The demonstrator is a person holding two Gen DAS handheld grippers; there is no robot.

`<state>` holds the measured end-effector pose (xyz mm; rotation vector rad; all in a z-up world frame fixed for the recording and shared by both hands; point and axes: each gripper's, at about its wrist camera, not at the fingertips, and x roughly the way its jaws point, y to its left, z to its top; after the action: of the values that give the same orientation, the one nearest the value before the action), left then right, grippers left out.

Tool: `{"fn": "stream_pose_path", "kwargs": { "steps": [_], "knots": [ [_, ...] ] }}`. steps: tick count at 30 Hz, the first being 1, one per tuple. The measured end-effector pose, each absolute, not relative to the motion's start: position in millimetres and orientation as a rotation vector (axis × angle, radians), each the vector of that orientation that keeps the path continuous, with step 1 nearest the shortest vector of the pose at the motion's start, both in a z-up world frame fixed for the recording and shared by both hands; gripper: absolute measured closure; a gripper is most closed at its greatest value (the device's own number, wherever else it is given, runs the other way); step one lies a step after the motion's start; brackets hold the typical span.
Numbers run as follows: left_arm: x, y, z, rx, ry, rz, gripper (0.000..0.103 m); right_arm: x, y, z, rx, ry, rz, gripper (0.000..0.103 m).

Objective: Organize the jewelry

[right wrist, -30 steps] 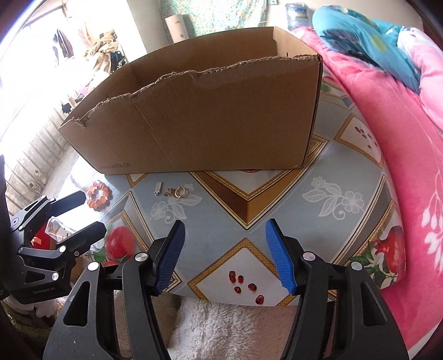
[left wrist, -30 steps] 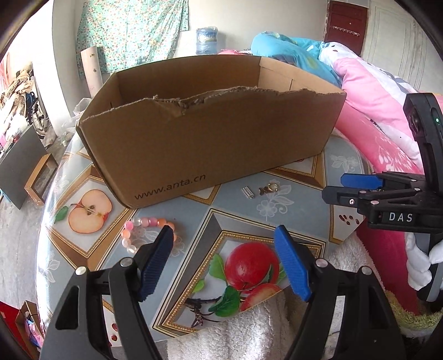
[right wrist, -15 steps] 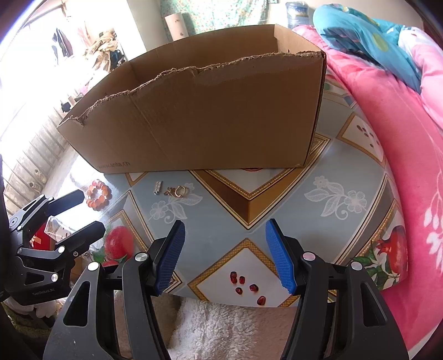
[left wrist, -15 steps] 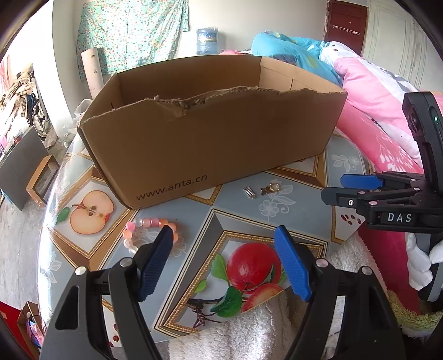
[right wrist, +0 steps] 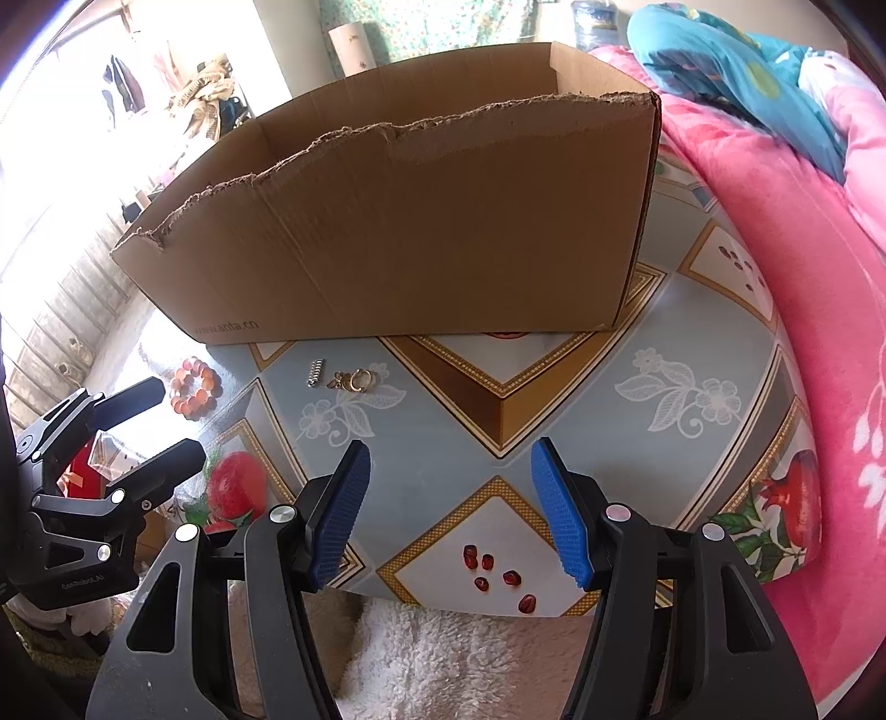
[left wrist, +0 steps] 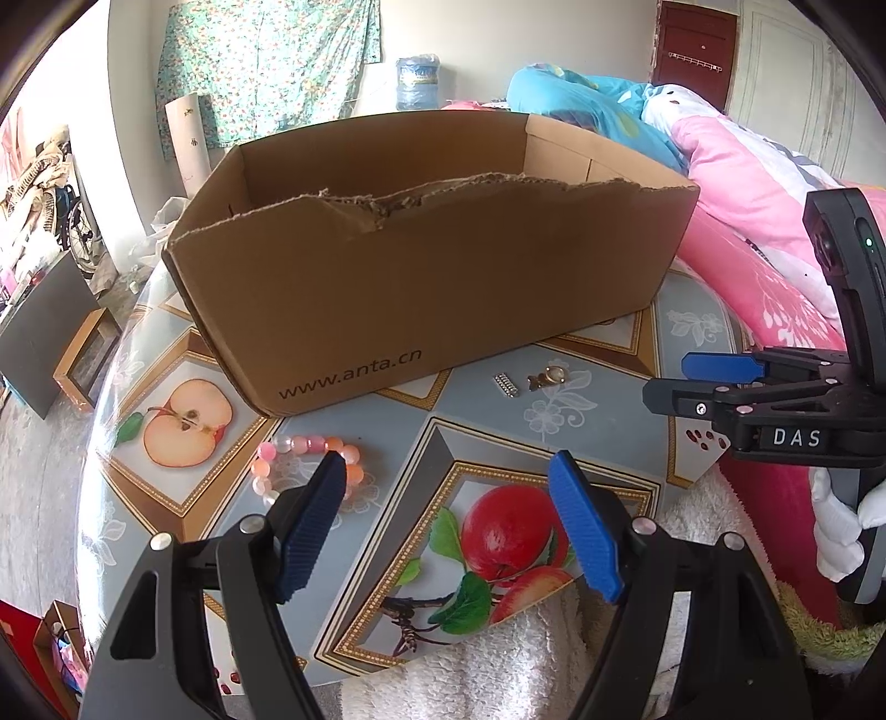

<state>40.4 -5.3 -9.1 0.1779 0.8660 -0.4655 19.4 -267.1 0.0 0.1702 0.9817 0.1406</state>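
- The table (left wrist: 598, 421) wears a glossy grey-blue cloth printed with gold-edged diamonds, white flowers, a halved apple, red apples and pomegranate seeds.
- A cardboard box (left wrist: 443, 266) sits at the middle of the table, open on top, its near wall torn along the upper edge, with a web address printed low on that wall.
- The bead bracelet (left wrist: 288, 454), pink and orange, lies on the cloth in front of the box's left corner, partly behind the left gripper's left finger.
- A gold ring (left wrist: 551, 376) and a small silver spring-like piece (left wrist: 505, 385) lie close together just in front of the box, toward its right half.
- The left gripper (left wrist: 448, 531) hangs above the near edge over the red apple print, its blue pads (left wrist: 310, 531) spread wide with nothing between them.
- The right gripper (right wrist: 448, 515) hovers over the near edge too, pads (right wrist: 559, 515) well apart and empty; a white-gloved hand (left wrist: 841, 531) holds its handle.
- A white fluffy towel (right wrist: 432, 653) lies at the table's near edge under both grippers.
- To the right is a bed with a pink blanket (right wrist: 803, 277) and a blue one (left wrist: 581, 111) behind.
- Behind the box: a floral curtain (left wrist: 266, 61), a water bottle (left wrist: 415, 80), a dark red door (left wrist: 695, 50).
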Motion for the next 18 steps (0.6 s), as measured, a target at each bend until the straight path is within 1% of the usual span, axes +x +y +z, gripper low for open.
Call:
{"fn": "stream_pose_path", "kwargs": {
  "steps": [18],
  "knots": [
    [41.4,-7.2,-9.7,0.186,0.861,-0.468,0.03,21.2,-263.6,0.1,0.183,0.982,0.145,0.045]
  ]
}}
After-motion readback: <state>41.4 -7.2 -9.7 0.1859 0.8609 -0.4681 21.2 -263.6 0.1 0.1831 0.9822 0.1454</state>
